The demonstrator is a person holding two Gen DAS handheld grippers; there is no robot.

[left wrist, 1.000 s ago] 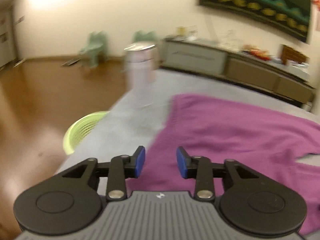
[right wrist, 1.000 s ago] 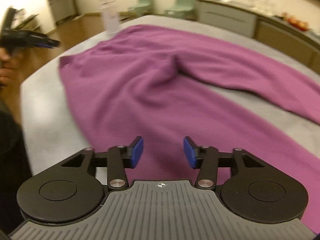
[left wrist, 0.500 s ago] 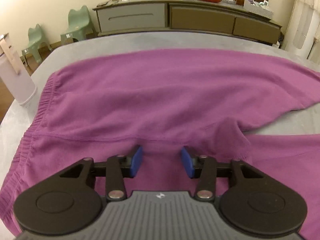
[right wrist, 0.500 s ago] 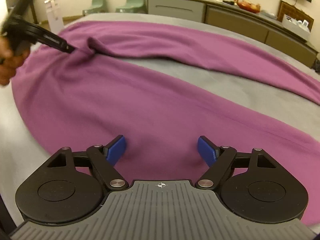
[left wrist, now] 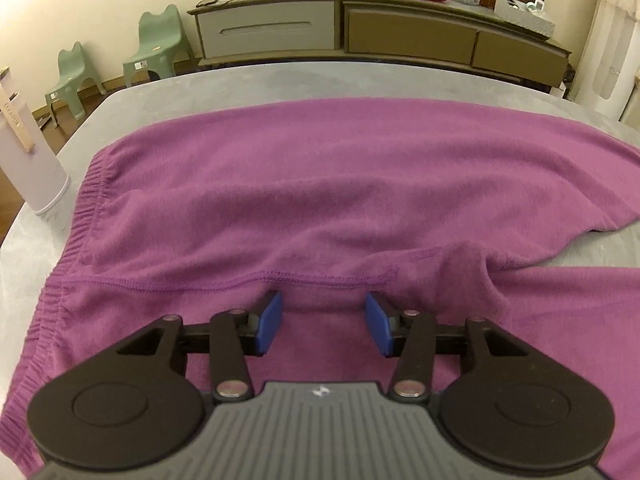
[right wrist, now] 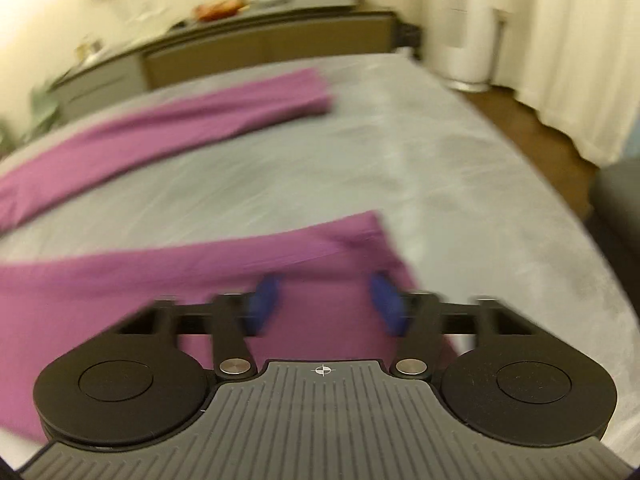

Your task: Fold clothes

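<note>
A: Our left hand-held gripper [left wrist: 323, 323] sits low over the purple trousers [left wrist: 320, 184] spread on the grey desk [left wrist: 280, 80], near the crotch seam; its jaws are closing, pads not yet pressing cloth.

B: If we pinch one layer only, the fold drags crooked.

A: Our right hand-held gripper [right wrist: 326, 305] is closing too, over the near leg's hem, nothing grasped, though the view is blurred.

B: Only the right view shows both leg ends; only the left shows the waistband [left wrist: 76, 236] and white cylinder [left wrist: 24, 160].
</note>
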